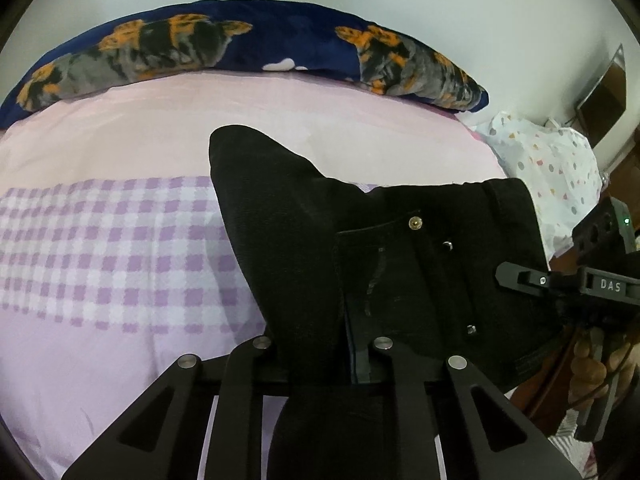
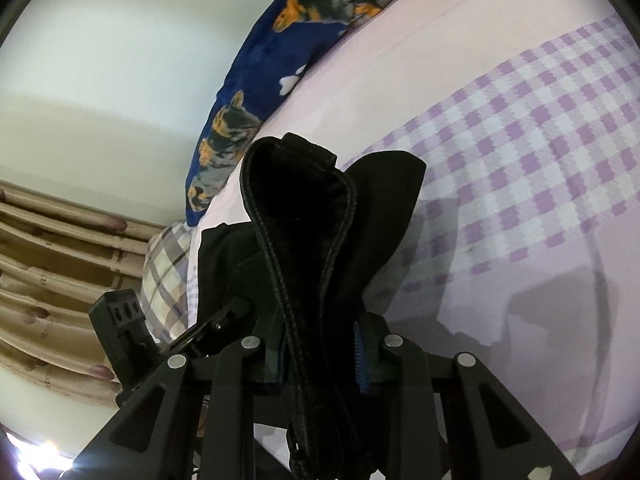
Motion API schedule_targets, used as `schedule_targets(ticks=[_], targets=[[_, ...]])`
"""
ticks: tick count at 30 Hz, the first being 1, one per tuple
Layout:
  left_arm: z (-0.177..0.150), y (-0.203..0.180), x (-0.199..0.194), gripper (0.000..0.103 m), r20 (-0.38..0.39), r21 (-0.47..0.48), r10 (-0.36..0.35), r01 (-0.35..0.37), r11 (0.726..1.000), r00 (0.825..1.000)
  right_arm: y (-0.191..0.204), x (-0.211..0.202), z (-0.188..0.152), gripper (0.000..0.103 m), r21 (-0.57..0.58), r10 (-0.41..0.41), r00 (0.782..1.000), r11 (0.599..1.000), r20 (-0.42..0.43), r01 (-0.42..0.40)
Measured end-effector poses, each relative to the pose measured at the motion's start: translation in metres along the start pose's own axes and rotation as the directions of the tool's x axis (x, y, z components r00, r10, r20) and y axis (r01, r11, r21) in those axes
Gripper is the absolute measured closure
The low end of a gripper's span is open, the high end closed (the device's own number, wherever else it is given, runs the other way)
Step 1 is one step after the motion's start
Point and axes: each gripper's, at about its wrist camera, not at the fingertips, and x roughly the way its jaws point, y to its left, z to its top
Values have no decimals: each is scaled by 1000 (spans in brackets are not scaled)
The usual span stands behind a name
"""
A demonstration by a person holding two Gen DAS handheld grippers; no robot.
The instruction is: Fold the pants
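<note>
both grippers were clamped on the black pants (image 1: 400,264): left gripper (image 1: 320,364) at the waist area, right gripper (image 2: 320,360) on a stitched edge, cloth lifted over the pink checked bedsheet (image 1: 112,248).

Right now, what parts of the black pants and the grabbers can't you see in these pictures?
- Left wrist view: the pants run off the bottom edge; their legs are cut off.
- Left wrist view: the left gripper tips are buried in black cloth.
- Right wrist view: the waistband loop hides the right gripper pads, except a blue strip.
- Right wrist view: the pants hide the bed beneath.
</note>
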Motion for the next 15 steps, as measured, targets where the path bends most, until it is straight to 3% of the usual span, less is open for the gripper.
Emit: schedule_targets(ticks=[6, 15], targets=[[-3, 24, -19, 86, 14, -44, 12, -11, 999, 1000, 19, 25, -4, 79, -3, 25, 999, 1000, -45, -25], [18, 66, -38, 86, 63, -80, 62, -57, 995, 996, 53, 69, 11, 79, -28, 73, 994, 997, -82, -75]])
